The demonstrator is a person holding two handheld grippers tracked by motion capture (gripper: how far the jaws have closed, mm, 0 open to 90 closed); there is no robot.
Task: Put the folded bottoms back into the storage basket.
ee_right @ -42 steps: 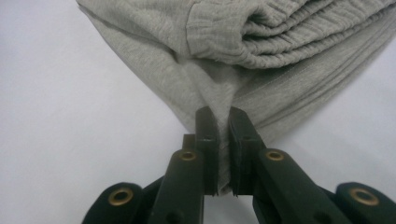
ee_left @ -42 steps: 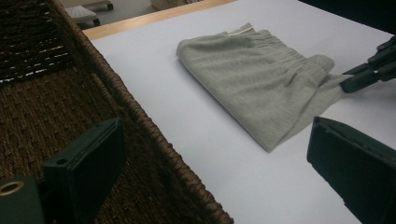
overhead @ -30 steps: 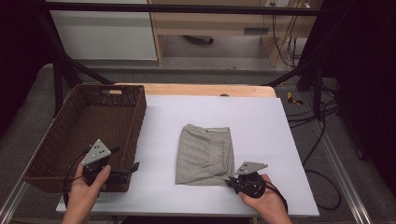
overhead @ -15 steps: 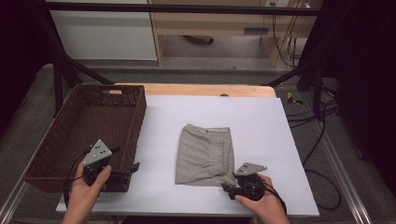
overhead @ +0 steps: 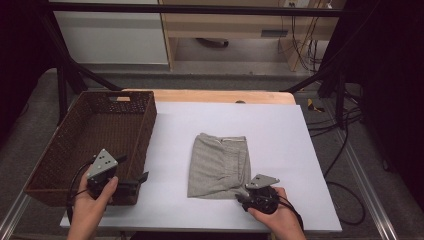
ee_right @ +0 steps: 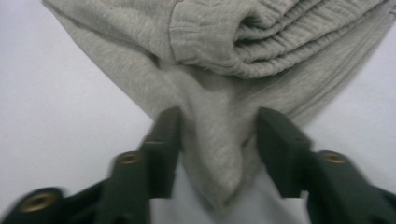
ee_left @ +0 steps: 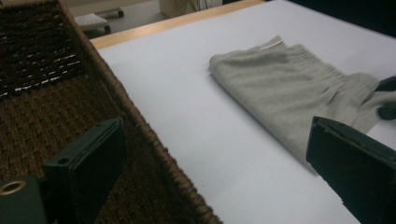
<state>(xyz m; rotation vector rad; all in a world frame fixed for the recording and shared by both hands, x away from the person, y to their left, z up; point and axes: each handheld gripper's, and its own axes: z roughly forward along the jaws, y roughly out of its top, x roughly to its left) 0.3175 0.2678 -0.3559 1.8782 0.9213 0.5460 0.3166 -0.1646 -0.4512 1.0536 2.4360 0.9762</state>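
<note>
Grey folded garment lies mid surface toward the near edge; the right claw has slid in from the right onto its near right corner, jaws apart around a cloth tip, pinch likely next; left claw wide apart by basket

The right gripper advanced left to the near right corner of the folded grey knit garment; its jaws bracketed that corner, apparently without clamping it.
</note>
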